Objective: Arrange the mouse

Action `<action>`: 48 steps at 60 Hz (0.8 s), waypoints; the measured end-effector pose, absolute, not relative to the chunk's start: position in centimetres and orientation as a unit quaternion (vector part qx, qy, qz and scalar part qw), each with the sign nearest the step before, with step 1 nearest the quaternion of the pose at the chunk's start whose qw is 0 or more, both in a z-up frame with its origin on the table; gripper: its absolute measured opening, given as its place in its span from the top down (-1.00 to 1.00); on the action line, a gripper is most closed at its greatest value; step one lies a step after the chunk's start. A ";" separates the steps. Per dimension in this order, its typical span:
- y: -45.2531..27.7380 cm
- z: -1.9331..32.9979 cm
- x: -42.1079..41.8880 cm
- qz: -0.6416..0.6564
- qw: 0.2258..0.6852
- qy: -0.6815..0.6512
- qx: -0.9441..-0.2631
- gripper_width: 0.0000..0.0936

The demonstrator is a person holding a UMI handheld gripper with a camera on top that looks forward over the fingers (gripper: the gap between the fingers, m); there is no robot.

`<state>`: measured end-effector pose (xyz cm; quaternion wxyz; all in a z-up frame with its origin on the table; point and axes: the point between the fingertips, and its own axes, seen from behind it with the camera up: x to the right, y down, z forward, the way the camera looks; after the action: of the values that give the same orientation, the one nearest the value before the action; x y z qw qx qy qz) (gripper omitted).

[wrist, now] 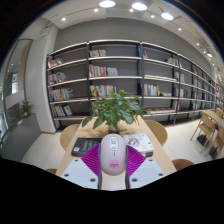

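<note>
Gripper view: looks forward along the tool (113, 168), from close above the tabletop out into a room lined with shelves.
Tool: its two fingers sit at the near end, pink pads (93, 160) facing inward, closed against the two sides of the mouse.
Mouse: a white mouse (113, 154) with a pale pink tint and a scroll wheel on top lies lengthwise between the pads, nose pointing away; whether it is lifted or resting on the tabletop I cannot tell.
Step in hand, as I judge it: carrying the held mouse to its spot and setting it down straight.
How to do it well: keep the squeeze even on both flanks so the mouse does not twist; hold it level; lower until its underside lies flat on the tabletop before parting the fingers; then draw the tool straight back so a pad does not drag it askew.
Tabletop: a light wooden tabletop (152, 130) runs ahead, with what looks like a dark flat item (84, 147) near its left edge and papers or a book (141, 143) toward its right edge; steer the mouse to bare wood between them.
Plant: a leafy green potted plant (112, 108) stands at the far edge, straight ahead; stop well short of it.
Bookshelves: tall bookshelves (120, 75) fill the far wall.
Chairs: wooden chairs (207, 127) stand far off to the right.
</note>
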<state>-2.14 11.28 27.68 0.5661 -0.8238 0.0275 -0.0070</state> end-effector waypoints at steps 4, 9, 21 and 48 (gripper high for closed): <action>11.8 26.7 -8.6 0.005 0.564 0.004 -0.826 0.34; 11.4 20.2 -14.8 0.017 0.528 -0.017 -0.849 0.34; 7.1 4.3 -20.4 0.015 0.406 -0.015 -0.914 0.34; 4.8 -0.2 -19.5 -0.015 0.357 -0.007 -0.934 -0.80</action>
<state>-19.50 4.84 -0.20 0.3572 -0.9339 -0.0067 -0.0147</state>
